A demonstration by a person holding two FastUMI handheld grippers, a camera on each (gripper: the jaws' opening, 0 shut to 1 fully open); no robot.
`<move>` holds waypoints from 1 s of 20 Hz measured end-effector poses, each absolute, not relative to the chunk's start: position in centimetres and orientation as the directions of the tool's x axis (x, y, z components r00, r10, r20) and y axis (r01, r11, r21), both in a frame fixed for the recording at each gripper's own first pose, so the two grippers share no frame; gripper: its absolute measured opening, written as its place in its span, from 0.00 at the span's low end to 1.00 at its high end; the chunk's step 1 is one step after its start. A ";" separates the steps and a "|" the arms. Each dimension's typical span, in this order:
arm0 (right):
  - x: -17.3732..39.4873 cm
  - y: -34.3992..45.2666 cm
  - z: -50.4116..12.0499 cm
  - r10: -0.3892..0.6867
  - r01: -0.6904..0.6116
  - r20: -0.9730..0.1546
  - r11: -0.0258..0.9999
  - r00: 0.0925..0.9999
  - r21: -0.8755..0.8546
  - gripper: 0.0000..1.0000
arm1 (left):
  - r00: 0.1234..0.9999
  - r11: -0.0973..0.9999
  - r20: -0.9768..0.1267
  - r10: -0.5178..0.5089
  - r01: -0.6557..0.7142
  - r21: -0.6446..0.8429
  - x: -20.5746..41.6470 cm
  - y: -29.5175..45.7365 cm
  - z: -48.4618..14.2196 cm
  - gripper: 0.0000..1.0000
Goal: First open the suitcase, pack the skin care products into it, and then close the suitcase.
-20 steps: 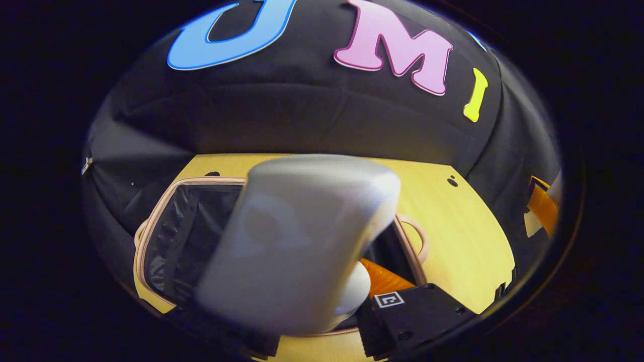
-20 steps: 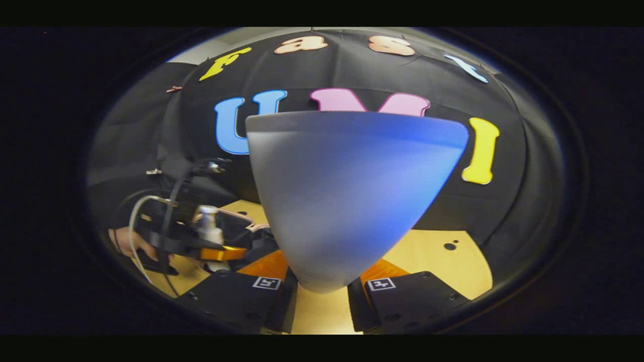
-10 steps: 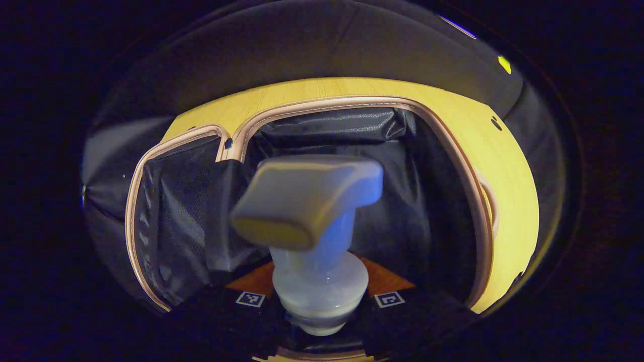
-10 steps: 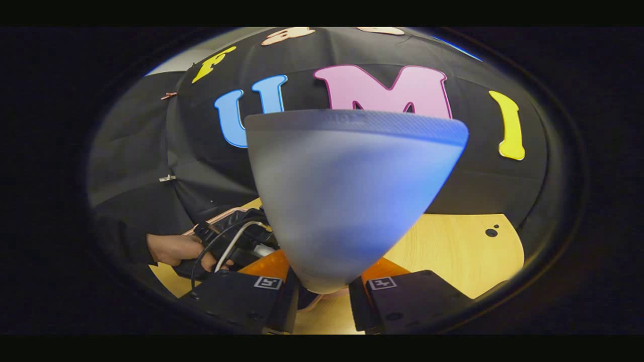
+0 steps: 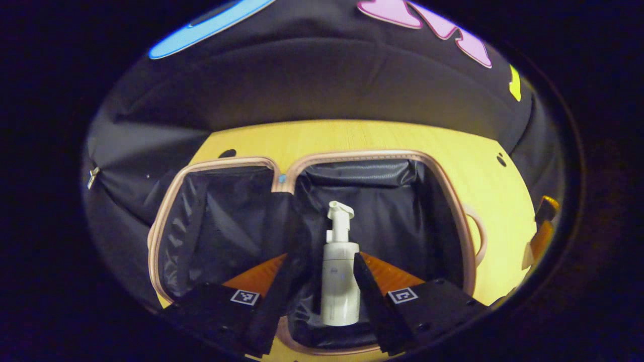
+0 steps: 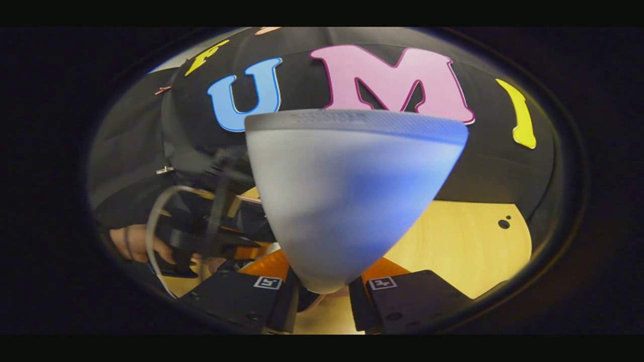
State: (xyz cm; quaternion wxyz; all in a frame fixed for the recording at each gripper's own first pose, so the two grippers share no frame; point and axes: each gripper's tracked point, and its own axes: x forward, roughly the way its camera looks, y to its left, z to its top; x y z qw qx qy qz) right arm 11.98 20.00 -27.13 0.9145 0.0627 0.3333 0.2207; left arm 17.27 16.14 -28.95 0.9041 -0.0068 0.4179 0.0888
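Open suitcase flat on the table, both lined halves facing up. Right half: pump bottle lying in the near middle, nozzle pointing away; bare lining to either side of it and beyond the nozzle up to the far wall. Left half: bare lining throughout, only the raised centre divider between the two. Left gripper above the near rim, fingers spread, bottle seen in the gap between them, not touching. Table strip beyond the far rim bare. From the right gripper view: wide tube clamped in the right gripper, blocking the middle; bare table to its right, left gripper and hand crowding the left.
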 end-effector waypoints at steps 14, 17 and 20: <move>8.7 27.9 -40.2 0.311 -0.294 -0.882 0.932 0.355 0.211 0.47 | 0.741 0.932 -0.633 0.224 -0.353 -0.084 0.2 21.4 -18.9 0.77; 8.2 28.3 -42.4 0.251 -0.176 -0.926 0.962 0.283 0.207 0.41 | 0.740 0.933 -0.635 0.224 -0.350 -0.079 -1.1 21.7 -18.7 0.77; 8.1 28.3 -43.2 0.223 -0.127 -0.942 0.972 0.252 0.196 0.49 | 0.734 0.931 -0.637 0.235 -0.359 -0.070 -2.1 22.7 -18.6 0.76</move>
